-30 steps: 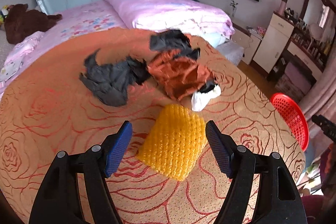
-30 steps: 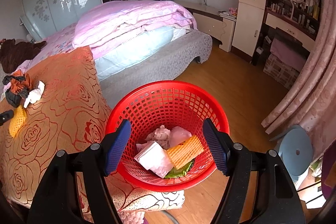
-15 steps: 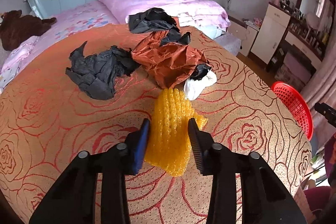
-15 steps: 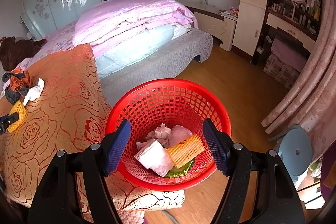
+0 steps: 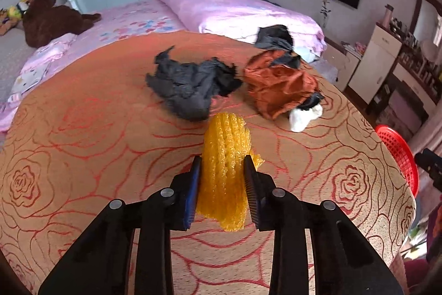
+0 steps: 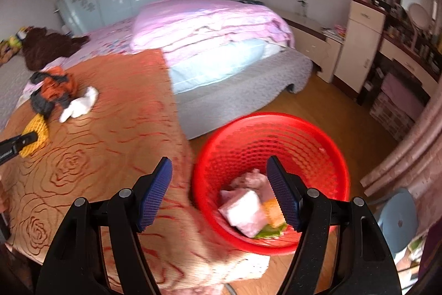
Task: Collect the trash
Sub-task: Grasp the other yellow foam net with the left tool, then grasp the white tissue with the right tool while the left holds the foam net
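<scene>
Yellow foam netting [image 5: 225,156] sits pinched between the pads of the left gripper [image 5: 223,165], whose jaws have just been closing on it; it lies on the rose-patterned cloth [image 5: 83,134] toward the near edge. Farther in lie a crumpled black bag [image 5: 190,87], an orange-brown wrapper [image 5: 279,85] and a white scrap [image 5: 304,116] near the right edge. The right gripper [image 6: 219,188] hangs with jaws apart and nothing between them, above the cloth's edge and the red basket [image 6: 326,145], which holds scraps and stands on the floor just beside it.
</scene>
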Motion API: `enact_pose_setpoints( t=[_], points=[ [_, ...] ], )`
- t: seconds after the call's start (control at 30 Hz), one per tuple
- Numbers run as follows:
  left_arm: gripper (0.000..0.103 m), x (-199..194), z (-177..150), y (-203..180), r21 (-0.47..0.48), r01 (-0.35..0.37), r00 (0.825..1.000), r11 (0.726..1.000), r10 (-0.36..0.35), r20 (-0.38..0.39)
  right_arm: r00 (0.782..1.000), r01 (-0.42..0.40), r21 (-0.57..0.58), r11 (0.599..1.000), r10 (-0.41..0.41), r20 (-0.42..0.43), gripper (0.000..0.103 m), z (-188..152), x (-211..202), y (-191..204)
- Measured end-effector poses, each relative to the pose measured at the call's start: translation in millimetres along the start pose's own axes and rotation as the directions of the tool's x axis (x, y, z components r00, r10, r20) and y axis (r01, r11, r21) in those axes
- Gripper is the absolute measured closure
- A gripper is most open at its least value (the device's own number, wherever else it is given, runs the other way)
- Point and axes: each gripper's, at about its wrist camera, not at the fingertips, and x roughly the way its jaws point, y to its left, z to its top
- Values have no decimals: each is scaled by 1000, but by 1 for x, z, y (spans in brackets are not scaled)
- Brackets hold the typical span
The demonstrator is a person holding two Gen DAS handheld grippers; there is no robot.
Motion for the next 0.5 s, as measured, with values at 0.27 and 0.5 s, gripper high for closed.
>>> enact_pose_setpoints(
  t=[0.27, 0.5],
  points=[
    [75, -2, 1, 6, -29, -13, 1000, 1000, 13, 3, 995, -100, -81, 992, 101, 2, 35, 22, 14, 57],
    [74, -1, 0, 10, -37, 0, 1000, 999, 0, 4, 983, -180, -199, 963, 183, -4, 26, 44, 39, 121]
  ],
)
